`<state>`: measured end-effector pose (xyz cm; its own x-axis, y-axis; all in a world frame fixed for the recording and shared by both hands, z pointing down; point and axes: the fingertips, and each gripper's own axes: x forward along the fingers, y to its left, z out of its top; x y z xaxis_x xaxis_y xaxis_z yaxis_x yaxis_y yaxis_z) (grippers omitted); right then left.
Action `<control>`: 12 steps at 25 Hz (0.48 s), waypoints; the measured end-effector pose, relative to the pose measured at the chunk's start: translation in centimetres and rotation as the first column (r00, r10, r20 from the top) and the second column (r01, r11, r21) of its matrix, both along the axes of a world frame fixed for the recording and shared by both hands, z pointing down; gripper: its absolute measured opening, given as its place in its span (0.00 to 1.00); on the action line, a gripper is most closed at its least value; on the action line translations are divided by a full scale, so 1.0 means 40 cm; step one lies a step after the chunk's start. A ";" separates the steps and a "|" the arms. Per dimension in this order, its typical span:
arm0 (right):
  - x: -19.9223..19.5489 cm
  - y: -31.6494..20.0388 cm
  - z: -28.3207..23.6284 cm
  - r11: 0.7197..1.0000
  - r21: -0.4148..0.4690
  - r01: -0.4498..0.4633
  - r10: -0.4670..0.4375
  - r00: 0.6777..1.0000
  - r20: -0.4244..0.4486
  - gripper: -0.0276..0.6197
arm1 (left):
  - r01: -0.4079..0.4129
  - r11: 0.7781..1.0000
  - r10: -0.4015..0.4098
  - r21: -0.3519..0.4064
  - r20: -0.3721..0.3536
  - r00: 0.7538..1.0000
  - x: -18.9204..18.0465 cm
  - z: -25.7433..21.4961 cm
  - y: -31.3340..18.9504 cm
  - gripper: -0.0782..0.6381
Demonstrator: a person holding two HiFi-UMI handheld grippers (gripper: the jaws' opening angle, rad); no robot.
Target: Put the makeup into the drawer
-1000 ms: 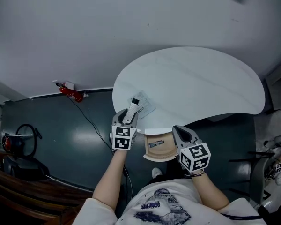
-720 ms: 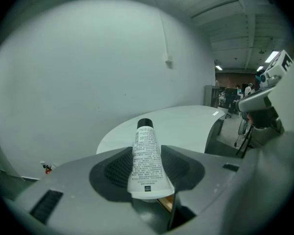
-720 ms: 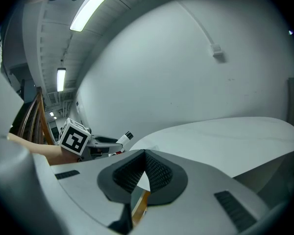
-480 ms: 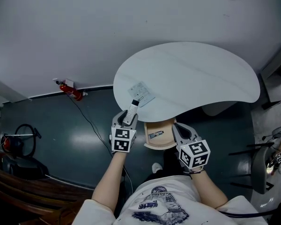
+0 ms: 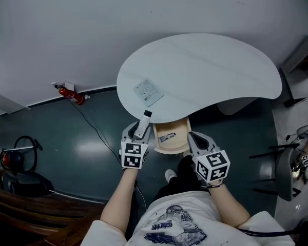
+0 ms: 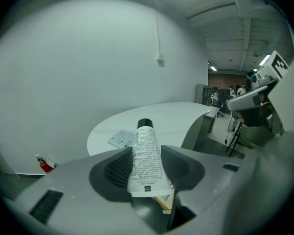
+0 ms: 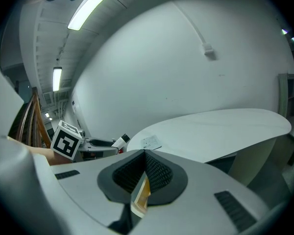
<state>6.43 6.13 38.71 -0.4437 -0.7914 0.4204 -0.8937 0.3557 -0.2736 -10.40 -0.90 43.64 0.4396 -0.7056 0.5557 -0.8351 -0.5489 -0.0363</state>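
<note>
Left claw is pinching a smooth white makeup tube with a black cap, hovering at the near rim of the curved white table, just left of the open pale wooden drawer. Right claw is hovering pressed together beside the drawer's right edge, with dark floor lying open around both.

Looks like a lab or converted industrial hall, not a home. There's a bare white wall, a dark painted floor, exposed ceiling beams and fluorescent strip lights. A red fire extinguisher sits by the wall with a cable trailing past, and people stand further back.
</note>
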 end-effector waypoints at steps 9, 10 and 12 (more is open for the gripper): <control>0.035 0.013 0.054 0.999 -0.036 -0.025 0.025 1.000 -0.008 0.07 | -0.043 0.998 0.043 -0.045 0.003 0.999 0.048 0.067 0.047 0.43; 0.040 0.016 0.060 0.999 -0.040 -0.030 0.029 1.000 -0.008 0.07 | -0.051 0.998 0.052 -0.049 0.005 0.999 0.054 0.076 0.053 0.43; 0.049 0.024 0.075 0.998 -0.049 -0.036 0.036 0.999 -0.008 0.07 | -0.067 0.996 0.067 -0.056 0.007 0.998 0.067 0.094 0.068 0.43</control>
